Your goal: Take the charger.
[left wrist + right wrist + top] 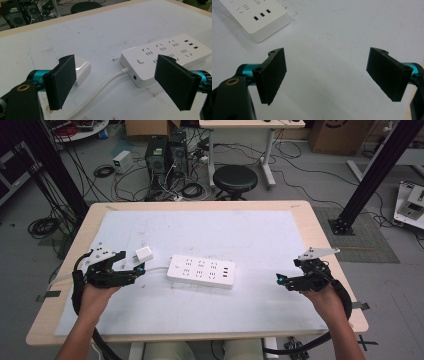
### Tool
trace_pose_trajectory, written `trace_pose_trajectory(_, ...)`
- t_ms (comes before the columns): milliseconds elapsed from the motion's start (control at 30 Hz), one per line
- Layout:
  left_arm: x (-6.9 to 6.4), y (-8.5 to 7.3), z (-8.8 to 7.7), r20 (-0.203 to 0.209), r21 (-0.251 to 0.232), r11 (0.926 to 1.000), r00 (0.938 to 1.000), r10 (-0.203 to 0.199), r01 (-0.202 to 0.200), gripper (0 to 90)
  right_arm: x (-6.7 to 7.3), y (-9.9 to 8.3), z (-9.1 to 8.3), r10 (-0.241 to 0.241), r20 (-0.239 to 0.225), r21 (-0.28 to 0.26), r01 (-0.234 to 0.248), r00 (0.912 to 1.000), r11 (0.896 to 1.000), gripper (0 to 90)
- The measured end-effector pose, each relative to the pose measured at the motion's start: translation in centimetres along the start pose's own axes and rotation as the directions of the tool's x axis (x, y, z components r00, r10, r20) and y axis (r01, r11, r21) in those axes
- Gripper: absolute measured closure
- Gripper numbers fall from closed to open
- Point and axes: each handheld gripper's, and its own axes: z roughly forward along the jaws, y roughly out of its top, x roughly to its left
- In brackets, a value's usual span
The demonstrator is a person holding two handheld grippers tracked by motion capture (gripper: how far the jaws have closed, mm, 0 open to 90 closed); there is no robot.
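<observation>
Judging from how things lie, nothing of the work appears to have been done yet: the small white plug adapter (pixel 144 254) is seen lying loose on the pale mat (pixel 200 227), just beside the near end of the white power strip (pixel 201 271) but apart from it, and every socket on the strip is seen unfilled. The strip's own white cord (pixel 105 83) is seen running from its end face toward the left gripper (pixel 131 268), whose jaws are spread wide with nothing clasped; in the left gripper view the cord and bare mat lie between the pads, and the adapter is partly hidden behind one pad. The right gripper (pixel 281 280) is held well apart from the strip, toward the right edge of the mat, its jaws likewise spread wide over bare mat. What is left, as far as can be judged, is the whole job: the adapter has to be picked up, turned and pressed into a socket. No container is seen on the table (pixel 320 235).
</observation>
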Motion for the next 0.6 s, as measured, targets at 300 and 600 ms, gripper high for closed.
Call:
trace_pose_trajectory(300, -0.2, 0.3, -0.2, 0.049, -0.017, 0.9998, 0.9987, 0.014, -0.014, 17.7, 0.6, 0.1, -0.4, -0.009, -0.003, 0.001, 0.009, 1.0000, 1.000, 16.6)
trace_pose_trajectory(600, 1.5, 1.4, 1.2, 0.098, -0.025, 0.9983, 0.9936, 0.056, -0.054, 17.6, 0.4, 0.4, -0.8, -0.020, -0.006, -0.011, 0.020, 0.9998, 1.000, 16.6)
